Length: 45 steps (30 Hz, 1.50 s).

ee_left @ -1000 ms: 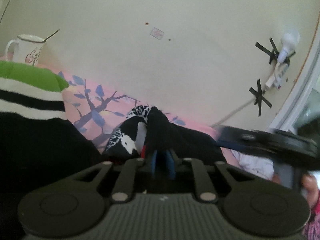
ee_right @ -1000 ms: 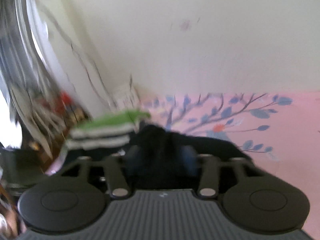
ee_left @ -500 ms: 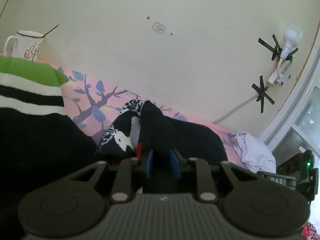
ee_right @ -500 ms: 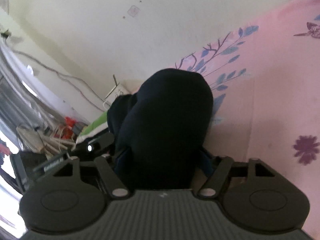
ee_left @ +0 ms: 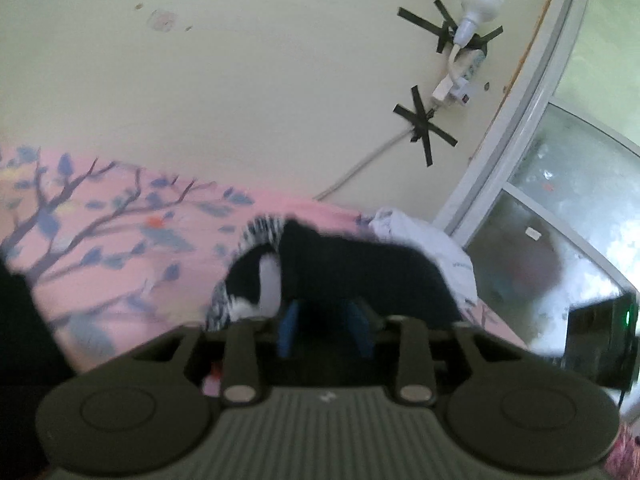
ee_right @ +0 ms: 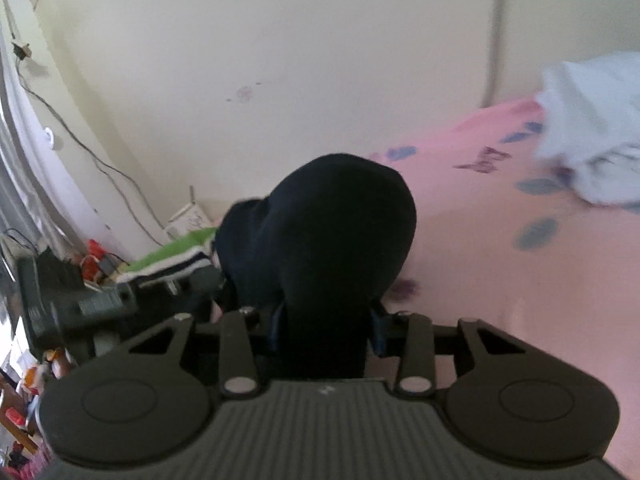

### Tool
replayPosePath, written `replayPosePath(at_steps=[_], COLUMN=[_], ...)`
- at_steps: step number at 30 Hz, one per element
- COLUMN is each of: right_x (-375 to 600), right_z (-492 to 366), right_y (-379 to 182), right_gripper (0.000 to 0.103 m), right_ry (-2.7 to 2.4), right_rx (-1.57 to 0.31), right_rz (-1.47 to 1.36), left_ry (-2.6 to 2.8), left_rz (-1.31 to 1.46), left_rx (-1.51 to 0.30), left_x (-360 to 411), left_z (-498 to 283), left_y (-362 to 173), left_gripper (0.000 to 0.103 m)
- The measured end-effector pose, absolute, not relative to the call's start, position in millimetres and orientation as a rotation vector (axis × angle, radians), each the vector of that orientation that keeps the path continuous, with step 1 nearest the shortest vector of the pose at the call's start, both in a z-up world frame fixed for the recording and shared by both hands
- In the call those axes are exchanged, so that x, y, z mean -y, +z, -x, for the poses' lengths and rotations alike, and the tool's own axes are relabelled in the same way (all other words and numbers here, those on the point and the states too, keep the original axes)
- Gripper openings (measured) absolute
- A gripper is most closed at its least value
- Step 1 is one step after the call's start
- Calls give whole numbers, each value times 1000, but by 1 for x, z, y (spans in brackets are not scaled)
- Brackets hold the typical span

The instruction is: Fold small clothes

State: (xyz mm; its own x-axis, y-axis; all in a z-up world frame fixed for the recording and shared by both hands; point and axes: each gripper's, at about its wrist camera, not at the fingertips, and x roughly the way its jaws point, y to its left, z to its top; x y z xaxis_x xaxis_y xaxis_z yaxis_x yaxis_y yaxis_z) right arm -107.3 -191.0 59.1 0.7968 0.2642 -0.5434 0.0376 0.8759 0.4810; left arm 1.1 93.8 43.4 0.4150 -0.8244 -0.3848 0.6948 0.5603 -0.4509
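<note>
The pink floral bedsheet (ee_right: 500, 264) served as the folding surface. Above it, the black garment (ee_right: 340, 240) hung between both grippers, seemingly for a fold: left gripper (ee_left: 326, 328) and right gripper (ee_right: 326, 330) jaws clenched on its fabric.

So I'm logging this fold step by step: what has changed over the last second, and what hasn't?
The left gripper has swung right: the mug and striped green garment left its view, and the window and white cloth now show larger. The right gripper lifted its black fabric above the pink sheet. Unchanged: both jaws stay clamped on black fabric.
</note>
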Motion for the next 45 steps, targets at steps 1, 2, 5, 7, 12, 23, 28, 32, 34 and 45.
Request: replayPosePath(at_steps=[1, 2, 5, 7, 12, 23, 28, 32, 34, 45], right_x=[197, 201, 203, 205, 222, 216, 217, 221, 222, 213], right_z=[111, 112, 110, 109, 112, 106, 109, 113, 115, 116], right_y=[55, 51, 42, 38, 21, 23, 22, 21, 21, 20], right_gripper=[33, 33, 34, 35, 36, 46, 54, 62, 64, 68], right_ry=[125, 127, 132, 142, 187, 193, 177, 174, 172, 169], right_rx=[-645, -645, -629, -612, -577, -577, -571, -562, -556, -602], right_rz=[-517, -539, -569, -566, -673, -610, -608, -631, -646, -636], left_ry=[-946, -927, -856, -773, -783, -620, -552, -595, -605, -670], left_rz=[222, 207, 129, 49, 287, 243, 243, 309, 277, -62], left_rx=[-609, -610, -654, -670, -793, -703, -707, -692, -681, -689], left_x=[-85, -76, -43, -24, -48, -81, -100, -111, -107, -52], left_z=[-5, -9, -31, -47, -78, -52, -33, -15, -7, 32], left_y=[51, 57, 69, 67, 35, 33, 34, 30, 28, 2], left_gripper=[50, 50, 50, 26, 24, 45, 59, 100, 103, 103])
